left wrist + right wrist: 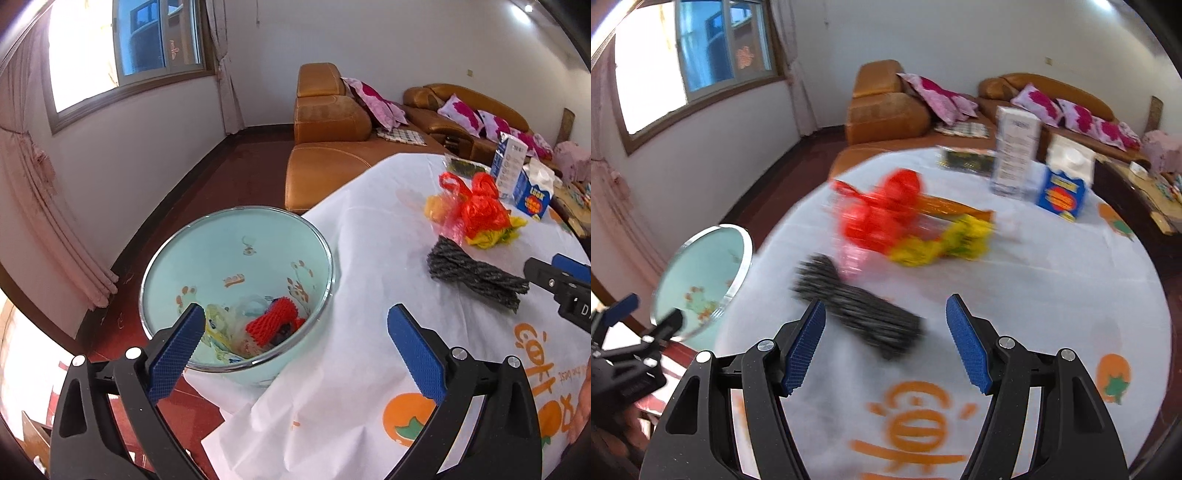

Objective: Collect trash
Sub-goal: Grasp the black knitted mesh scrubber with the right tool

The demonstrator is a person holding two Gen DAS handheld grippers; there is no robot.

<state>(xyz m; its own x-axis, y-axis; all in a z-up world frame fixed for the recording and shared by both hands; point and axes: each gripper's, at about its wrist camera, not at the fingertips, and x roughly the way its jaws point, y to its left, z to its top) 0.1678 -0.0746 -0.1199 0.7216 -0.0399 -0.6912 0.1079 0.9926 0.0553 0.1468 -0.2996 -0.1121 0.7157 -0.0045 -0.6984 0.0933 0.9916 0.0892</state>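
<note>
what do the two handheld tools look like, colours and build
Both match: the left tool and right tool have black, speckled, triangular arms with cut-out holes, silver round screw heads at the pivots, and long blue finger pads with a fine ridged texture. No cables or sleeves show.

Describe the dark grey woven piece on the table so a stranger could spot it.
On the white tablecloth, look between the mint bin and the red plastic bag. The dark grey woven piece lies flat there, the only dull, colourless item.
</note>
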